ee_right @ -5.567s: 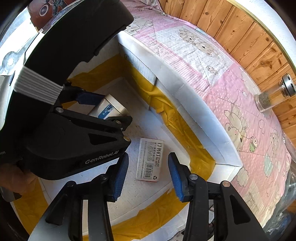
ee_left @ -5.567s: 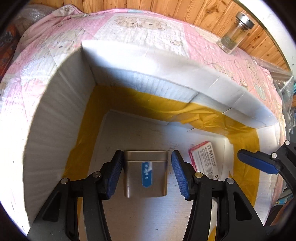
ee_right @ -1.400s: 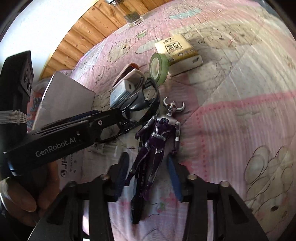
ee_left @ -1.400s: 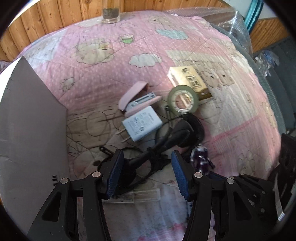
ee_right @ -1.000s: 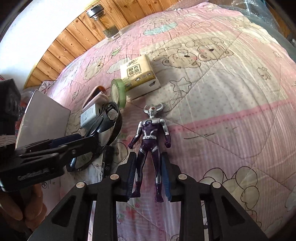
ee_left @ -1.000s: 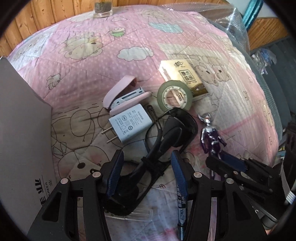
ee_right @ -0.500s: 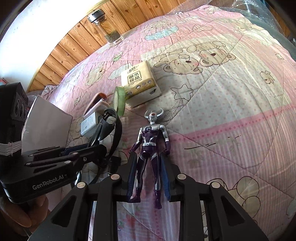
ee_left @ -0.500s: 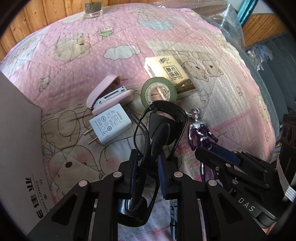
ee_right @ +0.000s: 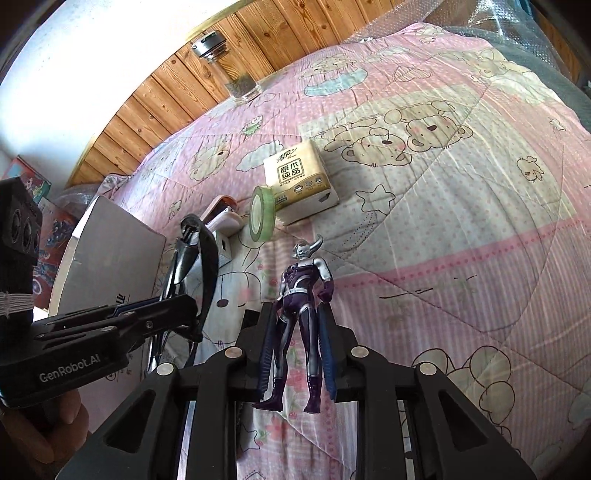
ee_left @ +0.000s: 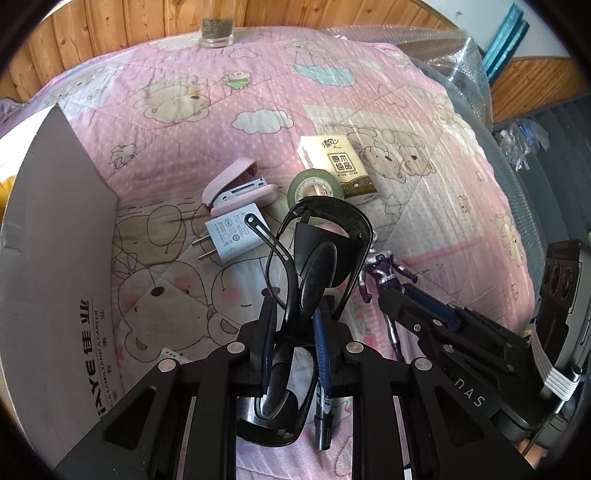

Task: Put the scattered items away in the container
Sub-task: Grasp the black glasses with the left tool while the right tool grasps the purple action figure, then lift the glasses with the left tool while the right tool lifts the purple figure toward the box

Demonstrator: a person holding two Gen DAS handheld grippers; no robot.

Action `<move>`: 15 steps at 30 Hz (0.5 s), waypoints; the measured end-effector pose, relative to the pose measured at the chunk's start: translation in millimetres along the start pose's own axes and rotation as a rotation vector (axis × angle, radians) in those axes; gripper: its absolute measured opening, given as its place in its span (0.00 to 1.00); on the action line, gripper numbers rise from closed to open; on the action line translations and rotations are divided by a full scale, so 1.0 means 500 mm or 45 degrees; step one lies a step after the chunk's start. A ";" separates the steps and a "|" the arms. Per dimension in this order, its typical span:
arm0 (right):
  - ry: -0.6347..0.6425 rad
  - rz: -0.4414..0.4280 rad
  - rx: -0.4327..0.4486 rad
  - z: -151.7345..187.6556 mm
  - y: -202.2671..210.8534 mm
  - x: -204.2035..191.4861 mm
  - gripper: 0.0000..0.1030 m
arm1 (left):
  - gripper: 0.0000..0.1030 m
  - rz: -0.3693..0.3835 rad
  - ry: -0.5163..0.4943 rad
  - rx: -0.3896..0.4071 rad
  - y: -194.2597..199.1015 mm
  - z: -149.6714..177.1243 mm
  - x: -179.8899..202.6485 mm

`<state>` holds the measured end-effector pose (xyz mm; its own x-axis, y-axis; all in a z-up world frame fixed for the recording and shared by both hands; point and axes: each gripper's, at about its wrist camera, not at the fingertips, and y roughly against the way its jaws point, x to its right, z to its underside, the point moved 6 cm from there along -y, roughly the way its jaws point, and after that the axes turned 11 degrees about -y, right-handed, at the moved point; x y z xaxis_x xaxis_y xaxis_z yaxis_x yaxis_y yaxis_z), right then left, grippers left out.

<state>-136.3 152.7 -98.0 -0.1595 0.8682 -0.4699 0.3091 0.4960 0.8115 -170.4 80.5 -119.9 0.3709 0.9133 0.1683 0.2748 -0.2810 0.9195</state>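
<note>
My left gripper [ee_left: 293, 314] is shut on a pair of folded black glasses [ee_left: 317, 240] and holds them a little above the pink quilt [ee_left: 258, 92]. A purple and silver toy figure [ee_right: 301, 295] lies between the fingers of my right gripper [ee_right: 297, 332]. The jaws are closing on it, with the blue pads against its hands and thighs. The grey cardboard box [ee_left: 55, 258] stands at the left edge of the left wrist view. In the right wrist view the left gripper [ee_right: 122, 317] with the glasses [ee_right: 207, 266] is just left of the figure.
Loose on the quilt lie a pink stapler [ee_left: 236, 184], a white charger [ee_left: 232, 232], a green tape roll [ee_left: 316, 184], a tissue pack [ee_left: 340, 162] and a pen [ee_left: 323, 402]. A glass jar [ee_left: 216, 26] stands by the wooden wall. Bubble wrap [ee_left: 461, 74] covers the far right.
My left gripper closed on the glasses and raised them off the quilt. The right jaws narrowed around the toy figure, which stayed where it was.
</note>
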 end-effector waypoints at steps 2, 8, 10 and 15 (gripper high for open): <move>0.004 -0.006 0.002 0.003 0.008 0.001 0.23 | 0.19 0.010 0.011 0.008 0.009 0.007 0.004; 0.031 -0.011 0.022 0.013 0.022 -0.011 0.23 | 0.19 0.021 0.046 0.029 0.034 0.029 0.012; 0.036 -0.010 0.023 0.019 0.026 -0.013 0.23 | 0.19 0.013 0.050 0.037 0.043 0.034 0.015; 0.056 -0.016 0.025 0.033 0.044 -0.022 0.23 | 0.19 -0.039 0.047 0.073 0.075 0.049 0.015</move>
<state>-112.4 153.8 -81.0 -0.2043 0.8618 -0.4643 0.3252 0.5071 0.7982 -135.5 69.8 -92.8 0.3288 0.9317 0.1545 0.3365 -0.2684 0.9026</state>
